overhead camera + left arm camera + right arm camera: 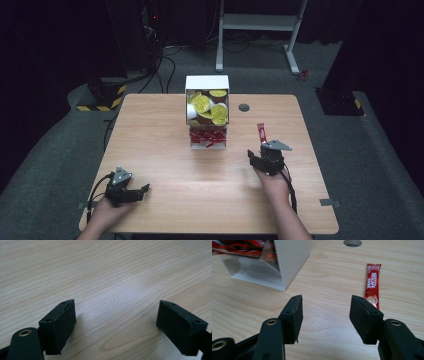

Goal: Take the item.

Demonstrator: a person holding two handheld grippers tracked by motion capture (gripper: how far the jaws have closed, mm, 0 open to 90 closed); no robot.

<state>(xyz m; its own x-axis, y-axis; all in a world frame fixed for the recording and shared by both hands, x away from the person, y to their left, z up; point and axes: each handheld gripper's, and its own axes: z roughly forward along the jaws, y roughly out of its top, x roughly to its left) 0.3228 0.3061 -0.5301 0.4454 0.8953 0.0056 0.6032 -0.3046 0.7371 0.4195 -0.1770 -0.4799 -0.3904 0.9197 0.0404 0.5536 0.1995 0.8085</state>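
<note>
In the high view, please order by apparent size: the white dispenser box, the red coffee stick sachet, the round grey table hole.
1. White dispenser box, clearly largest.
2. Red coffee stick sachet.
3. Round grey table hole; these two look close.

Glossy foil sachet (372, 283), matt wood table (332, 277)

High view looks down on the worktop (165, 150) from above; gripper views sit low, close — the right shares the sachet (372, 283).
</note>
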